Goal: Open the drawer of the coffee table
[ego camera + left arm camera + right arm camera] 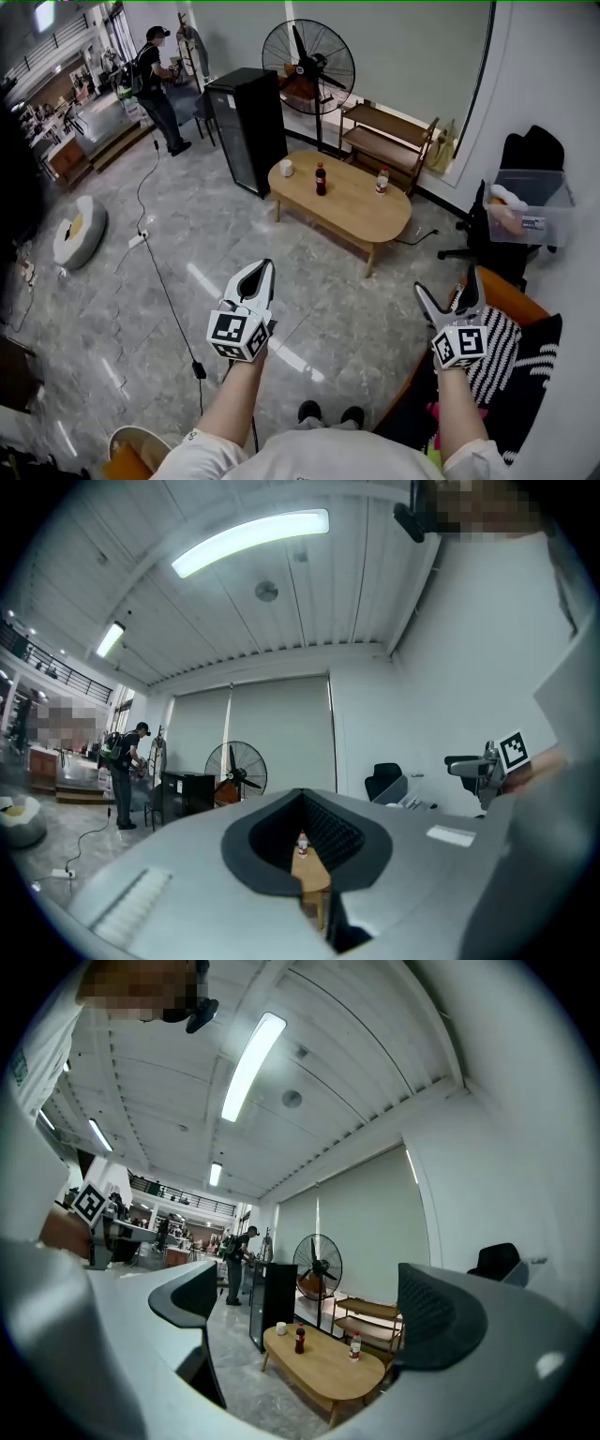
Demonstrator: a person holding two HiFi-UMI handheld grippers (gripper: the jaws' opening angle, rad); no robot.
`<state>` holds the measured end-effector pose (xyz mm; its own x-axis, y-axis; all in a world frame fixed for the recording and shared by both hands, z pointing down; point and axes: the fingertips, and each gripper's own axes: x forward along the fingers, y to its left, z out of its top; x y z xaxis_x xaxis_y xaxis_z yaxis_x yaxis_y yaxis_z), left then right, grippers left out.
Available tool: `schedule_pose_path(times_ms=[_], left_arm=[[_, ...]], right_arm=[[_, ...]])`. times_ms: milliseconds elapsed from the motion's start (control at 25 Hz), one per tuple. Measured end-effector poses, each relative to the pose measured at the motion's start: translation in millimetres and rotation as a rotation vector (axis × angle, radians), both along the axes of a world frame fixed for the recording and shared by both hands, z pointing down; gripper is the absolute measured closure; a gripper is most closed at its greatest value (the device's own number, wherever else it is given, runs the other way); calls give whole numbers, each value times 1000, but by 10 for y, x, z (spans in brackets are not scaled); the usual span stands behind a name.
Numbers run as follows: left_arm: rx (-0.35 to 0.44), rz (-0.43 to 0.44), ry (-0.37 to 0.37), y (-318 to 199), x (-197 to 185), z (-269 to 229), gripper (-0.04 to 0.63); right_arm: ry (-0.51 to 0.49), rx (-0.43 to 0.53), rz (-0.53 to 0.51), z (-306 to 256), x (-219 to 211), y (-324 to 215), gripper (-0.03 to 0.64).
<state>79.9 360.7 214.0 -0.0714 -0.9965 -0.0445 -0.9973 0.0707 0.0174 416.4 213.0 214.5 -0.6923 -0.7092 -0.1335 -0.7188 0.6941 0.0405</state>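
Right hand-held gripper point(448, 289) gapes empty, left hand-held gripper point(262, 270) is closed; walk to the counter point(352, 211) well ahead, approaching its drawer squarely.

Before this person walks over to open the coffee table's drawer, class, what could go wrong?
A black cable trails across the floor close ahead and could trip them. The cola bottle and the red-capped bottle stand upright on the coffee table; a jerked drawer might topple them. No drawer shows from this side.
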Motion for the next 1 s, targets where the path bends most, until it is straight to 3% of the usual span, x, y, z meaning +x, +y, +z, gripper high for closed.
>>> schedule_pose_path(times_ms=[520, 800, 1000], left_arm=[[-21, 67, 31, -250, -371, 244, 596], [-36, 61, 24, -757, -437, 321, 596], [-34, 3, 9, -1173, -622, 315, 597]], right_arm=[[80, -7, -7, 145, -410, 132, 28], [75, -22, -19, 256, -480, -410, 28], [73, -15, -89, 295, -747, -968, 28]])
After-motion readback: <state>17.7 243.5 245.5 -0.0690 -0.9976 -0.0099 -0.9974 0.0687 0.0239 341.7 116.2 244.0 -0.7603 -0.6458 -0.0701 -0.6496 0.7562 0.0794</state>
